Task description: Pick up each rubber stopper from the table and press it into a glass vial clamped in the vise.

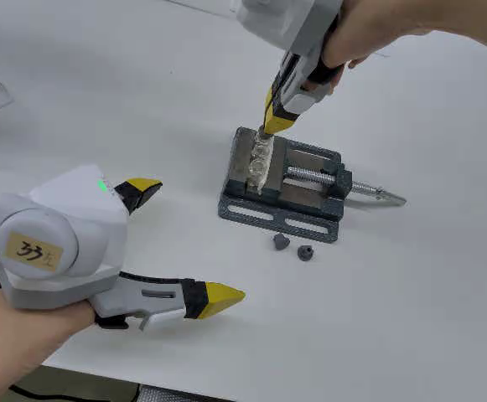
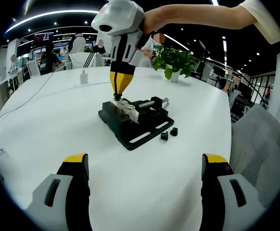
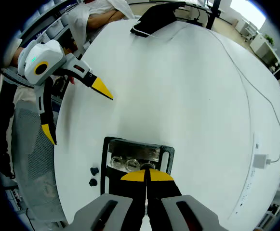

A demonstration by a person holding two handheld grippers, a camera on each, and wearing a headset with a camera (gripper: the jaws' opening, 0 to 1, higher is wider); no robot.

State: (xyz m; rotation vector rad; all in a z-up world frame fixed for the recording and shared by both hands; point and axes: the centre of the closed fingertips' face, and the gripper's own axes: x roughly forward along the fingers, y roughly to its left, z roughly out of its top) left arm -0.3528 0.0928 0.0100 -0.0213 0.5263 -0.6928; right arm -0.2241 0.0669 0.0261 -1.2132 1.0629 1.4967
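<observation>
The right tool [image 1: 271, 126] points steeply down onto the row of glass vials [image 1: 260, 163] held in the vise [image 1: 331, 180]. Its yellow tips are closed together and touch the top of the vial at the far end of the row. I cannot tell whether a stopper sits under those tips. In the right gripper view the same closed tips [image 3: 147, 175] lie over the clear vial mouths [image 3: 124, 164], between the two vise blocks [image 3: 106, 159].

The left tool [image 1: 184, 241] hangs over the white surface [image 1: 411, 293], well apart from the vise and to its left in the head view. Its jaws are spread wide and nothing lies between them. The left gripper view looks across bare surface between its own open tips [image 2: 145, 161] toward the vise [image 2: 144, 126] and the right tool [image 2: 120, 82] above it.

One rubber stopper [image 1: 281, 242] and a second rubber stopper [image 1: 305, 252] lie on the surface close together, just beside the base of the vise on the near side. Both are apart from either tool, nearer the right tool than the left. The vise screw [image 1: 377, 195] sticks out to the right.

A potted plant [image 2: 174, 60] stands at the far edge of the surface. A white charger [image 3: 259, 161] with its cable lies well away from the vise.
</observation>
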